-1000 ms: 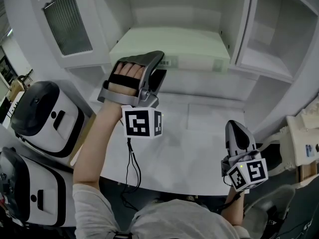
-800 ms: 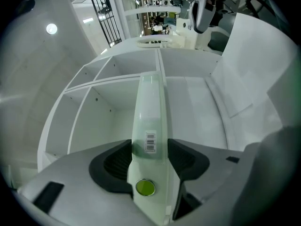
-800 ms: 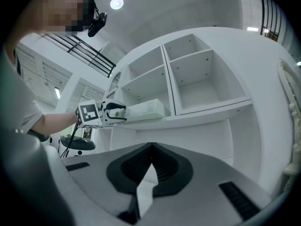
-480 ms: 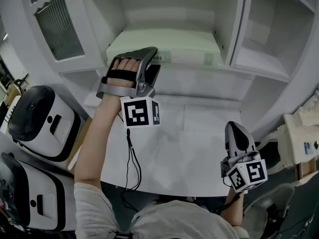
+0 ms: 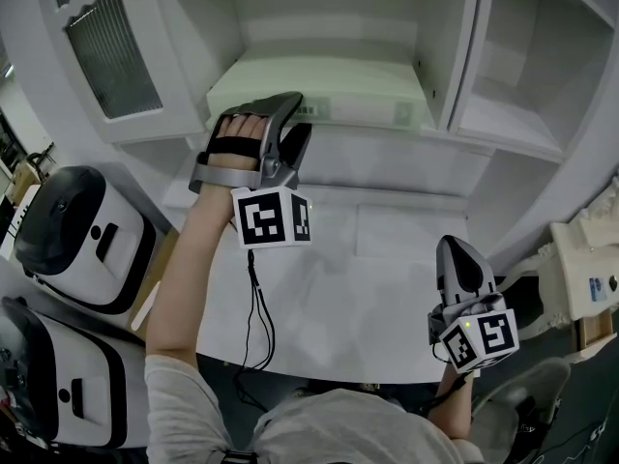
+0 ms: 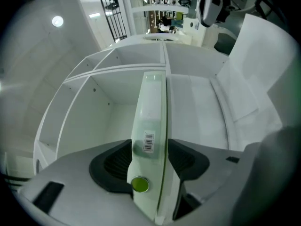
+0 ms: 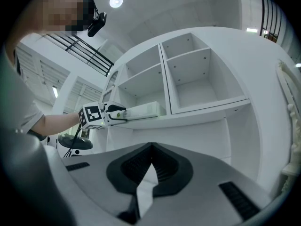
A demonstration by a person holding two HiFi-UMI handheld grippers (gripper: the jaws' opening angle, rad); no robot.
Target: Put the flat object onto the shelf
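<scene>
In the head view, your left gripper (image 5: 300, 116) reached forward into the left compartment of the white cabinet (image 5: 462, 56). Its jaws were clamped on the near left corner of the pale-green flat case (image 5: 334, 83). The case lay flat on the shelf (image 5: 387, 135), filling most of that compartment, with its labelled edge at the shelf's front. Your right gripper (image 5: 456, 246) hung low at the near right, over the edge of the white table (image 5: 387, 288), well apart from the case and with nothing in it.

In the left gripper view, the flat case (image 6: 153, 102) stood edge-on between the two dark pads (image 6: 112, 163), which pressed on it from both sides. A barcode label (image 6: 149, 141) and a round green dot (image 6: 139, 184) sat on the end nearest you. Beyond it you could see the white walls of the cabinet's compartments (image 6: 94, 102).

In the right gripper view, your right gripper's (image 7: 150, 148) jaws were closed together at the tips, with nothing gripped. Far off to the left, your left gripper (image 7: 114, 114) held the flat case (image 7: 143, 110) where it lay on the lower shelf (image 7: 202, 113) of the cabinet's left column.
</scene>
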